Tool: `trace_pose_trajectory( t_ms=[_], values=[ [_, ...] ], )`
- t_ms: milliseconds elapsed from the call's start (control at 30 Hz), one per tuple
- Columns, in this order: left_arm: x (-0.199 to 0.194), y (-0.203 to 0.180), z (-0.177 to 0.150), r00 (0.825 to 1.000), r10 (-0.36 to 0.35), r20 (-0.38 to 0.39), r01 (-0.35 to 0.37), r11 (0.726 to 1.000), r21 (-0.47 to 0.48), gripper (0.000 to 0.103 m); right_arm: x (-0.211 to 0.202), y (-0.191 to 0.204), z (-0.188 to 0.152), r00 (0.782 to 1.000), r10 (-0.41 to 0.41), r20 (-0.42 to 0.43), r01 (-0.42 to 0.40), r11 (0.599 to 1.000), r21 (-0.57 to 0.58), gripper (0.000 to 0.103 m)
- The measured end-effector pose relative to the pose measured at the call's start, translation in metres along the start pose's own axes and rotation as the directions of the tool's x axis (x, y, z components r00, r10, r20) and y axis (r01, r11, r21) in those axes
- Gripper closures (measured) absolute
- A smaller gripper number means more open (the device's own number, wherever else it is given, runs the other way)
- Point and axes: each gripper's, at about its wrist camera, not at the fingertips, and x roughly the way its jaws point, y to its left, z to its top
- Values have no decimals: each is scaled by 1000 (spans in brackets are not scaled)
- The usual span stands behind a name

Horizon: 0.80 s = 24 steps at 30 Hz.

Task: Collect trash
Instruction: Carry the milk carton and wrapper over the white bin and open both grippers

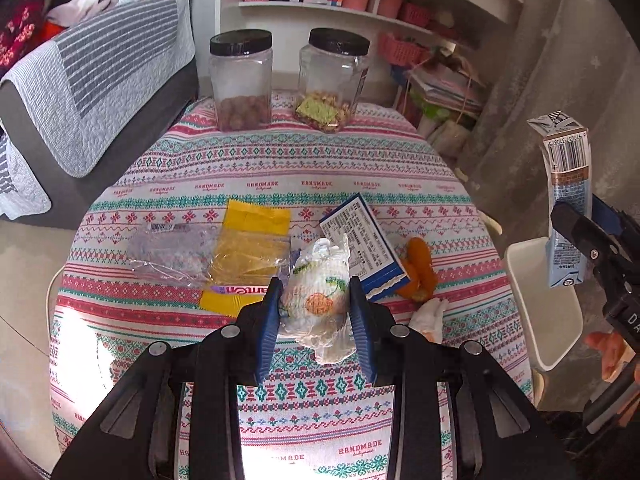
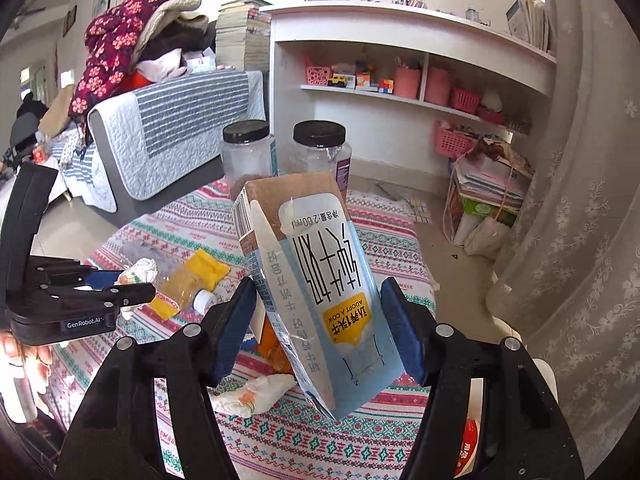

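Observation:
My left gripper (image 1: 316, 312) is shut on a crumpled white tissue with an orange print (image 1: 320, 300), held a little above the patterned tablecloth (image 1: 304, 400). In the right wrist view the same gripper (image 2: 128, 284) shows at the left with the tissue (image 2: 138, 272). My right gripper (image 2: 324, 328) is shut on a light-blue milk carton (image 2: 316, 272), which is tilted and lifted off the table. In the left wrist view the carton (image 1: 568, 184) hangs at the right, above a white bin (image 1: 540, 312).
On the cloth lie a yellow and clear wrapper (image 1: 252, 248), a clear plastic bag (image 1: 168, 252), a blue and white box (image 1: 360, 240), orange peel (image 1: 418, 272) and another tissue (image 1: 430, 316). Two black-lidded jars (image 1: 242, 80) stand at the far edge. A sofa is left.

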Motion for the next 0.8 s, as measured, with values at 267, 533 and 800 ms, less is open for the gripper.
trace_pose_trajectory(
  t_ms=[267, 533, 800],
  values=[
    [-21, -17, 8, 990, -9, 140, 7, 1000, 13, 69, -19, -12, 5, 991, -82, 103, 77, 996, 55, 41],
    [-20, -31, 8, 987, -18, 158, 13, 999, 37, 69, -34, -29, 3, 978, -144, 153, 127, 985, 116, 41],
    [-17, -48, 9, 986, -38, 163, 29, 998, 55, 69, -50, -56, -2, 956, -236, 173, 201, 959, 197, 41]
  ],
)
